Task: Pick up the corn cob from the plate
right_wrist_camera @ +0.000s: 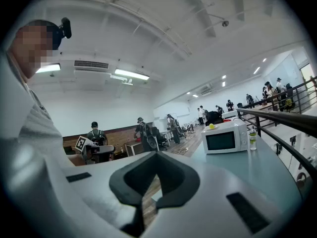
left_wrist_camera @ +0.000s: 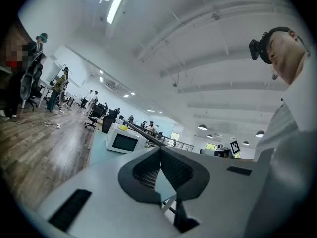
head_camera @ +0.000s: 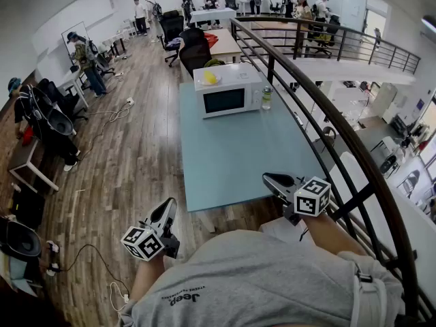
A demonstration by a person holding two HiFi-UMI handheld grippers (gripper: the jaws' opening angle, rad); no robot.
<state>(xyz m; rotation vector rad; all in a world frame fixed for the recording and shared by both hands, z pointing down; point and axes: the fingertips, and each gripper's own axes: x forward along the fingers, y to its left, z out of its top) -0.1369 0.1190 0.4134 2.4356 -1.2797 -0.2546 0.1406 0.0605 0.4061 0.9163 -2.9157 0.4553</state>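
Nearest: left gripper and right gripper, jaws of both pressed together on nothing — task not yet begun, reach and grasp all ahead. Beyond, teal desk; at its far end a white microwave, yellow corn cob on top, well apart from both. Black railing right, wooden floor left, people at distant desks.

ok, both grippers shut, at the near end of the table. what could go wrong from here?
1. The corn cob lies on a plate atop the microwave at the far end of the table; a sideways approach could shove the plate off.
2. The bottle stands right beside the microwave; the right gripper could tip it.
3. The left gripper and the right are both shut; one must open first.
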